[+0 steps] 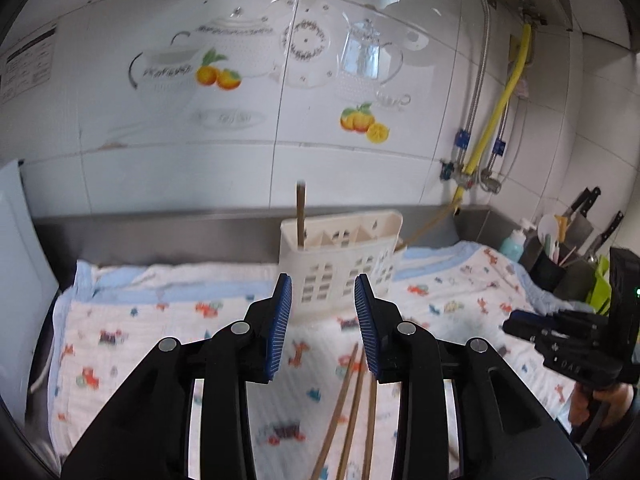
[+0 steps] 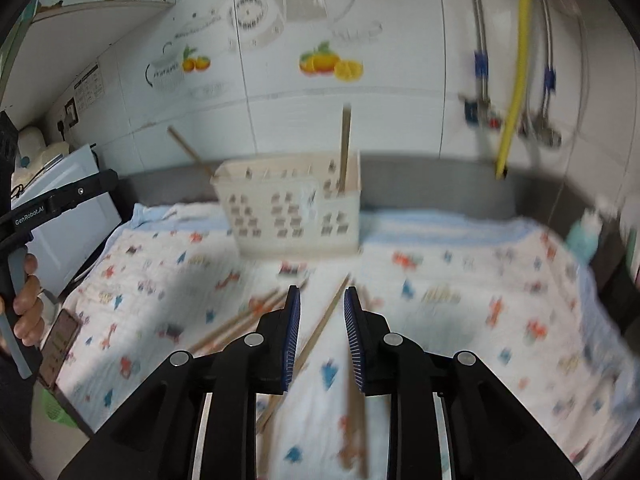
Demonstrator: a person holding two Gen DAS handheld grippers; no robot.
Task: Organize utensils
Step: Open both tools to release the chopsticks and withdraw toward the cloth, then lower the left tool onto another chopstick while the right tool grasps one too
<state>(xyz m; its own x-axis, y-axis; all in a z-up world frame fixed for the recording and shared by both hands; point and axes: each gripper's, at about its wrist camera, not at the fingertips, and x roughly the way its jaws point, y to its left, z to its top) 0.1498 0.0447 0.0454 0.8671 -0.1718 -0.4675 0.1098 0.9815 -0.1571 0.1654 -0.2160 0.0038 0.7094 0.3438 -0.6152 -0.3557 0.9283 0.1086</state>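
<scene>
Chopsticks loose on patterned cloth, long axes pointing toward white holder; just below both released tools, left tool, right tool, neither grasping anything.

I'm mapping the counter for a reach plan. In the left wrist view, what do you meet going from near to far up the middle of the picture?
Loose chopsticks on the patterned cloth → open left gripper → white utensil caddy with one chopstick standing in it → steel backsplash → tiled wall.

caddy: 1 | chopsticks standing in caddy: 2 | knives: 2
</scene>
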